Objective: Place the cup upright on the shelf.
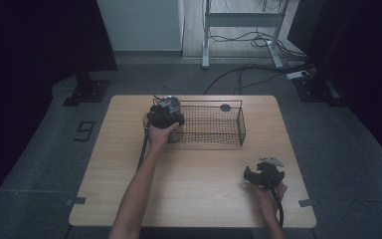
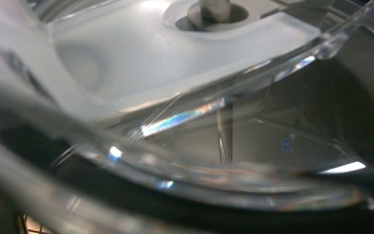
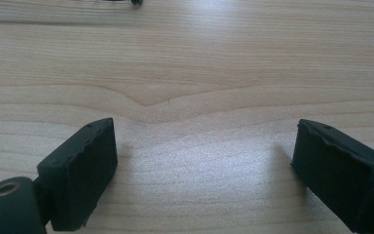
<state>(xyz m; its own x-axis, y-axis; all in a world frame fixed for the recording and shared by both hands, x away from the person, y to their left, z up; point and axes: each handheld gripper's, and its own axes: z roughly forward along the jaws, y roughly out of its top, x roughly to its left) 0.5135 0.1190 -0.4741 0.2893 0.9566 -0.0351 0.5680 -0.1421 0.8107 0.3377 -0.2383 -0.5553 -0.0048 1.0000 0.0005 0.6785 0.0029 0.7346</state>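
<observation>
The wooden counter (image 1: 194, 189) is filling the middle of the high view, running from the upper centre down to the bottom edge. A black wire basket (image 1: 214, 124) is sitting on its upper middle part, with a small dark round thing (image 1: 225, 107) lying at the basket's far rim.

The left gripper (image 1: 165, 115) is hovering at the basket's left end, just left of centre in the high view, with the person's hand wrapped around it from below. In the left gripper view, a clear plastic piece (image 2: 214, 122) with a frosted white part is sitting right up against the camera, blurred and glinting; whether the fingers are clamping it or standing apart from it I cannot tell.

The right gripper (image 1: 264, 175) is resting low on the counter at the lower right of the high view, well apart from the basket. In the right gripper view its black fingers (image 3: 85, 170) are standing wide apart, holding nothing, with bare wood grain between them.
</observation>
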